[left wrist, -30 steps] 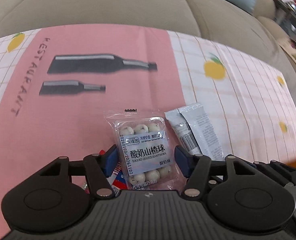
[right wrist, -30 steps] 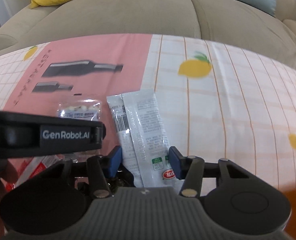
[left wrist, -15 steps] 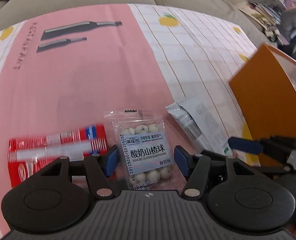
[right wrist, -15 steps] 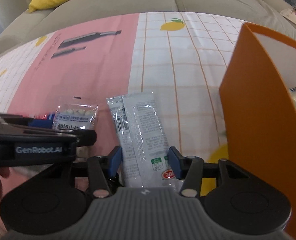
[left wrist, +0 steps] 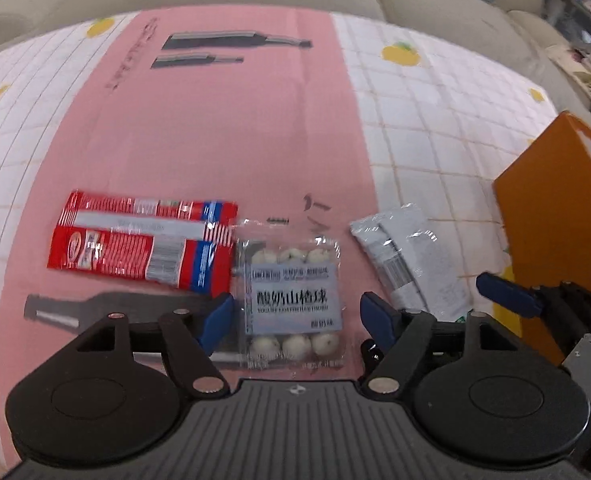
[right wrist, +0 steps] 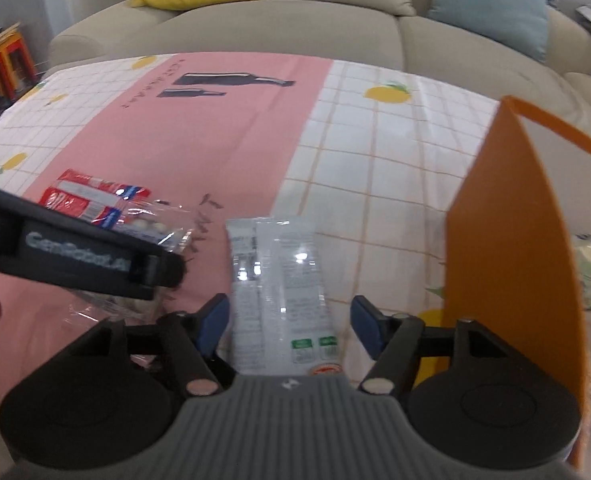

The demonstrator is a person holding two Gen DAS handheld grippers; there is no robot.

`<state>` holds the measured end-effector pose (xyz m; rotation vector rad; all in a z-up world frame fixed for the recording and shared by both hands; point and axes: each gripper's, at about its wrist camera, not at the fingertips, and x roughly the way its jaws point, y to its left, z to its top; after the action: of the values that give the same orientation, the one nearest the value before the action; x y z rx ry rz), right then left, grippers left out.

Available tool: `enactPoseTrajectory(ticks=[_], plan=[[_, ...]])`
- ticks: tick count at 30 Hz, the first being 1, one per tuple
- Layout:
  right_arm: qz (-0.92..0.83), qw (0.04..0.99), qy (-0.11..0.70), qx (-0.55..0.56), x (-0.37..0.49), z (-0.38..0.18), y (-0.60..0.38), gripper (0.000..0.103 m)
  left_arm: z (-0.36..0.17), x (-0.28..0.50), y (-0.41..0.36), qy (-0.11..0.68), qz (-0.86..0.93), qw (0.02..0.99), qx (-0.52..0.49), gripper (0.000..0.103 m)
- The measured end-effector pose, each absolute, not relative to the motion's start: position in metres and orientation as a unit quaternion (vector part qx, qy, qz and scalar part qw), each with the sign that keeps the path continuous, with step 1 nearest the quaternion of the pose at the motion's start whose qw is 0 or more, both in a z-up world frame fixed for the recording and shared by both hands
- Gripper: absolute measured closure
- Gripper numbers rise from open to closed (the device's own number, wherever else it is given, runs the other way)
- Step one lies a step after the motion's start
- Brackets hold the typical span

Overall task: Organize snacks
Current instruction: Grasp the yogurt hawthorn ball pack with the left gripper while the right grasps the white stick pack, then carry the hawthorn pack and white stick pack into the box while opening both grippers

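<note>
Beige sofa behind, low table under a pink-and-white checked cloth with lemon prints in front. My left gripper straddles the clear crinkly packet of white yogurt hawthorn balls; its jaws are opening and the pads stand off both edges, so nothing is held. I judge the packet light, with slippery film and hard, crushable balls inside; best pinched across the labelled middle or by the sealed top edge. At its 9 o'clock a flat red-and-blue foil snack wrapper touches it.

My right gripper brackets the long silver-white foil sachet, jaws also opening, pads clear of it. The sachet looks thin, floppy and slick, so I'd grip mid-length. At 3 o'clock from the sachet stands a tall orange cardboard box, likely the target. Both grippers tilt steeply down toward the cloth.
</note>
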<state>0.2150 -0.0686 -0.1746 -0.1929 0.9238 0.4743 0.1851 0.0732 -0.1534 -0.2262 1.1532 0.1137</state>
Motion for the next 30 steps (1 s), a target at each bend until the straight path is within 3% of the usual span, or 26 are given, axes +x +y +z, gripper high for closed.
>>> enactPoseTrajectory(ticks=[13, 16, 18, 30], plan=[[0.236, 0.869, 0.423, -0.102, 0.208, -0.189, -0.070, 0.036, -0.164, 0.176, 0.061, 0.528, 0.069, 0.844, -0.069, 0.019], [0.243, 0.868, 0.420, -0.103, 0.207, -0.188, -0.070, 0.042, -0.163, 0.175, 0.062, 0.525, 0.067, 0.846, -0.066, 0.024], [0.247, 0.868, 0.417, -0.107, 0.205, -0.187, -0.069, 0.049, -0.162, 0.171, 0.061, 0.523, 0.066, 0.848, -0.054, 0.033], [0.249, 0.867, 0.419, -0.107, 0.206, -0.187, -0.070, 0.050, -0.161, 0.167, 0.062, 0.514, 0.066, 0.854, -0.055, 0.032]])
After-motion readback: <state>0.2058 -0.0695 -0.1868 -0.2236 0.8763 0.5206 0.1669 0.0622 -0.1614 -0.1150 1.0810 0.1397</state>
